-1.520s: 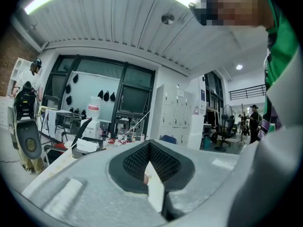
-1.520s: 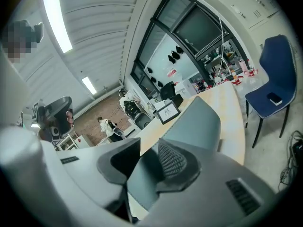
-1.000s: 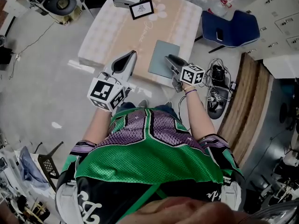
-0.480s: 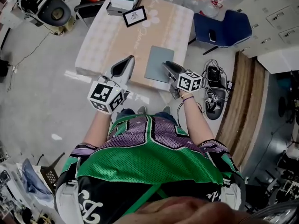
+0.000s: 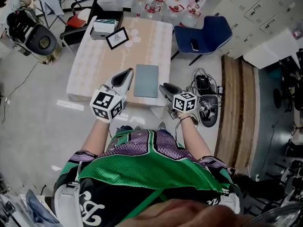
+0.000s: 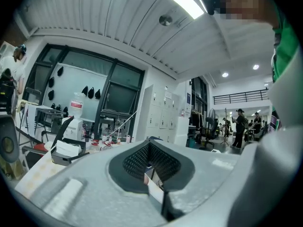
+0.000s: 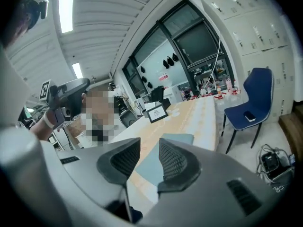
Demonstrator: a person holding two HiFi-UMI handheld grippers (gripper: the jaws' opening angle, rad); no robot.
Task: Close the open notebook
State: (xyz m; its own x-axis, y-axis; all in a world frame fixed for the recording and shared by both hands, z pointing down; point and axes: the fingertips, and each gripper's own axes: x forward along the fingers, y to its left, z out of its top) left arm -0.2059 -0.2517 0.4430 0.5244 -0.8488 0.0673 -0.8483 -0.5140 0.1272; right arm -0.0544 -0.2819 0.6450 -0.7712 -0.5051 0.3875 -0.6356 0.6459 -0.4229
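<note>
The grey-green notebook (image 5: 146, 80) lies shut and flat near the front edge of the beige table (image 5: 94, 65). My left gripper (image 5: 124, 77) hovers just left of it with its jaws shut on nothing. My right gripper (image 5: 165, 90) is held off the table's front right corner, a little short of the notebook, jaws slightly open and empty. In the right gripper view the notebook (image 7: 182, 138) shows beyond and between the right gripper's (image 7: 149, 150) pads. The left gripper (image 6: 149, 150) points up across the room in its own view, and the notebook is out of that view.
A framed card (image 5: 117, 38) and a dark box (image 5: 105, 26) stand at the table's far end. A blue chair (image 5: 206, 37) with a phone on it is to the right. Cables and a black device (image 5: 204, 96) lie on the floor beside a wooden board (image 5: 236, 112).
The person and both grippers have drawn back from the table. The right gripper, earlier at the notebook's near right edge, is now off the table corner. The notebook has not moved.
</note>
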